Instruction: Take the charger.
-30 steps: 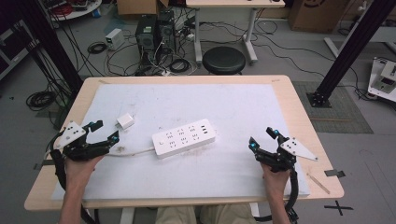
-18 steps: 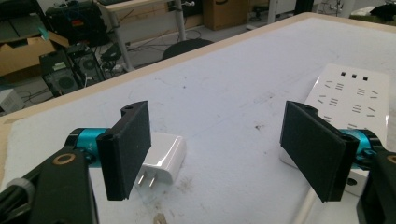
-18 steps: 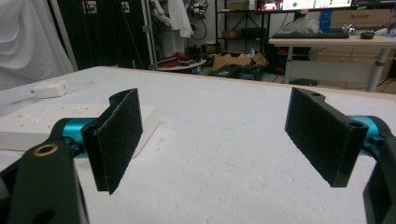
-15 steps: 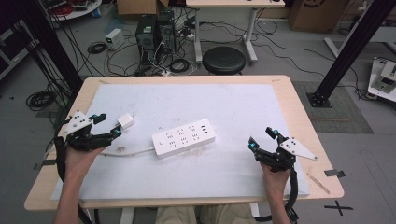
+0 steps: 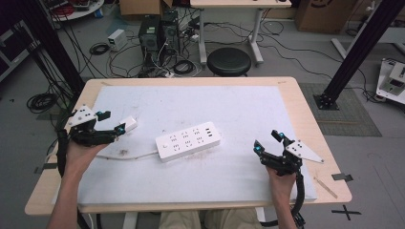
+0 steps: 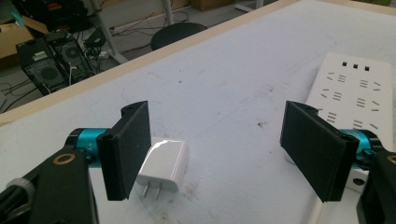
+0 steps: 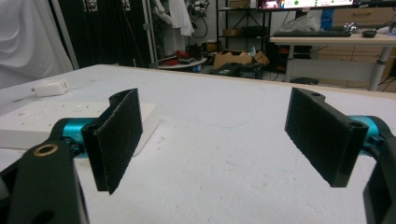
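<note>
Left of the power strip point(image 5: 188, 141), your left hand-held gripper point(image 5: 111, 121) stands spread wide around the white charger point(image 5: 129, 123), with one pad just beside it. That charger point(image 6: 163, 164) lies flat on the surface point(image 5: 248, 107), prongs pointing back toward your hand. The strip lies mid-surface, its long axis running left to right, far end tilted slightly away from you; its cord point(image 5: 126, 155) trails off leftward. Well right of the strip, your right hand-held gripper point(image 5: 268, 141) is spread too, holding nothing.
</note>
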